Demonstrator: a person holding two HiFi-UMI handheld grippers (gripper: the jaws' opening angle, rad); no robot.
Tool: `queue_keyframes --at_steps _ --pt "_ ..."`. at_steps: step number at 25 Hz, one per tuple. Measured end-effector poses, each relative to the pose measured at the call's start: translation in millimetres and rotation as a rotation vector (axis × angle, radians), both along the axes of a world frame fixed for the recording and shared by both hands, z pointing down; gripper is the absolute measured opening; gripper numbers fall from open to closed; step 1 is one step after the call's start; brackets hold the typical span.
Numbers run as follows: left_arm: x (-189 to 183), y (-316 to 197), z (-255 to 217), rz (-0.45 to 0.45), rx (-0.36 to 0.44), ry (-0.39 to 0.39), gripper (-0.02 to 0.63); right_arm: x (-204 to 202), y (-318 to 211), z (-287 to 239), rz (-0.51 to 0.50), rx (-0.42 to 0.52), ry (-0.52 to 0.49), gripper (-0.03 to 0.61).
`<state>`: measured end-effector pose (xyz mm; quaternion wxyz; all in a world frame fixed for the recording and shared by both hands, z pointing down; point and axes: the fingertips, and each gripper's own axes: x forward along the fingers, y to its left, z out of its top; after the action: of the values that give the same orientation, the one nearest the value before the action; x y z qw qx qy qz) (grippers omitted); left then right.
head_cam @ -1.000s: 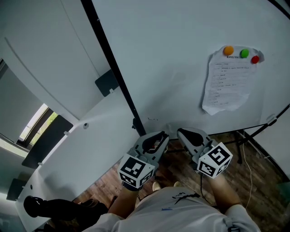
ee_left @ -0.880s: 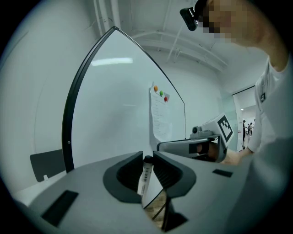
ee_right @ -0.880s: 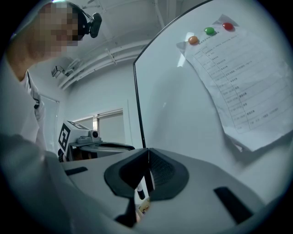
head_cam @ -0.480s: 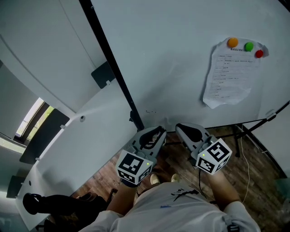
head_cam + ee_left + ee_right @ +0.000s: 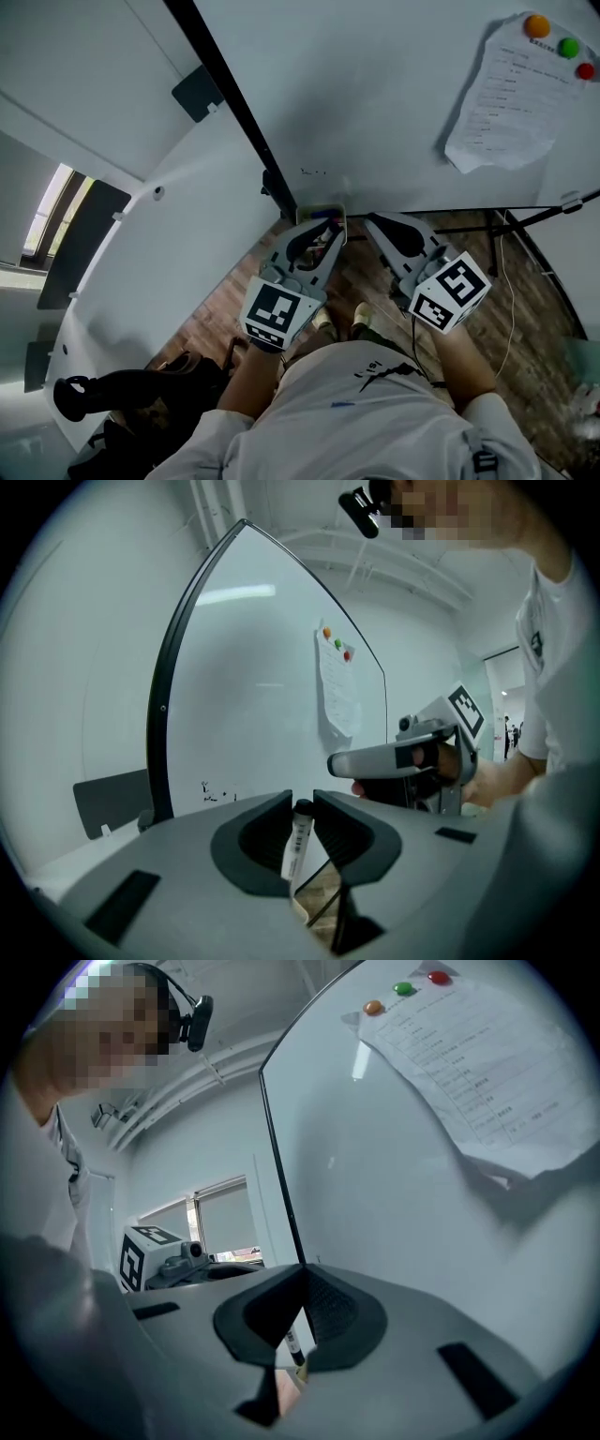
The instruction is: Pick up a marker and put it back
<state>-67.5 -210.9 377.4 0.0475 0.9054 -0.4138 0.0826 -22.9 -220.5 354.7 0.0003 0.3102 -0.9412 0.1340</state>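
Note:
A white marker with a black cap stands upright between my left gripper's jaws, which are shut on it. In the head view the left gripper hangs just below a small tray at the whiteboard's lower left corner. My right gripper is close beside it on the right, pointing at the board's bottom edge. In the right gripper view its jaws meet at the tips with nothing between them. A marker shows through the gap low behind them.
A sheet of paper hangs on the board under three coloured magnets. Black stand legs and a cable cross the wooden floor at right. A white partition closes the left side, with a black bag at its foot.
Both grippers have sunk along the board toward its lower edge. The small tray has come into view just above the left gripper. The jaws look unchanged.

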Motion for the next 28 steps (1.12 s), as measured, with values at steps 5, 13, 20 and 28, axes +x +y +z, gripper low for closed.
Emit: queue_keyframes --at_steps 5,13,20,28 --pt "5.4 -7.0 36.2 0.022 0.023 -0.124 0.077 -1.3 -1.9 17.2 0.019 -0.036 0.002 0.014" --pt "11.1 -17.4 93.6 0.052 -0.027 -0.217 0.077 6.8 -10.2 45.9 0.071 -0.100 0.014 0.014" --pt "16.9 -23.4 142.5 0.069 -0.066 -0.316 0.077 12.8 -13.3 72.5 0.100 -0.156 0.027 0.014" --pt "43.9 -15.6 177.5 0.144 -0.100 -0.376 0.077 29.6 -14.7 78.5 0.134 -0.170 0.030 0.014"
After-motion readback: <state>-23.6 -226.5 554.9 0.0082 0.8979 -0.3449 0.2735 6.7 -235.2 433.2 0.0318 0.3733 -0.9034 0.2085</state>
